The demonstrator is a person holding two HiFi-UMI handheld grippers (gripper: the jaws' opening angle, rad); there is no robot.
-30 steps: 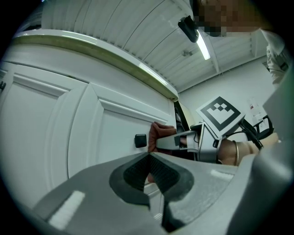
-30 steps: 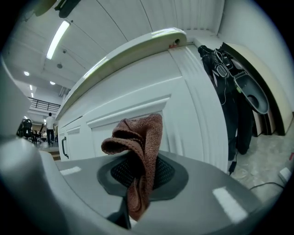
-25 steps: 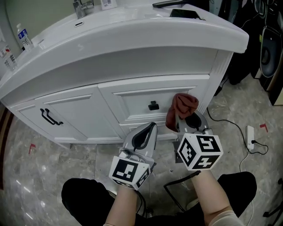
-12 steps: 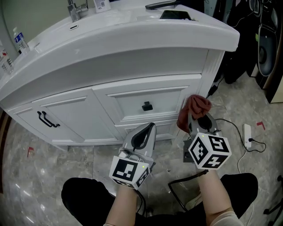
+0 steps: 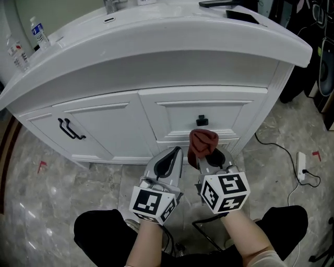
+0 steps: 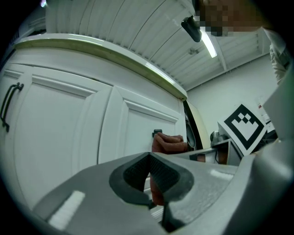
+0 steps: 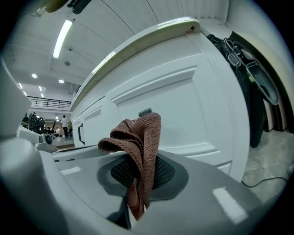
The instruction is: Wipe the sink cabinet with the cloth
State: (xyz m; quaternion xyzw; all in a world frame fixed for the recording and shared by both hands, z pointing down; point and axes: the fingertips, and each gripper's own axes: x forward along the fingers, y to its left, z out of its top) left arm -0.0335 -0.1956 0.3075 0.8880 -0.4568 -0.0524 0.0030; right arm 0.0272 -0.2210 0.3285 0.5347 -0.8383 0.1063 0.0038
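The white sink cabinet fills the upper head view, with a door on the left and a drawer front on the right. My right gripper is shut on a reddish-brown cloth, which bunches up above the jaws just below the drawer's black knob. The cloth hangs pinched between the pads, close to the cabinet front. My left gripper is shut with nothing in it, held lower and left of the cloth, pointing at the cabinet.
A black door handle is on the left door. Plastic bottles stand on the counter's left end and a tap at the back. A white power strip with cables lies on the marbled floor at the right.
The right gripper with the cloth has moved left, from the drawer's right end to just under the black knob. The head view has shifted too. The left gripper holds its place.
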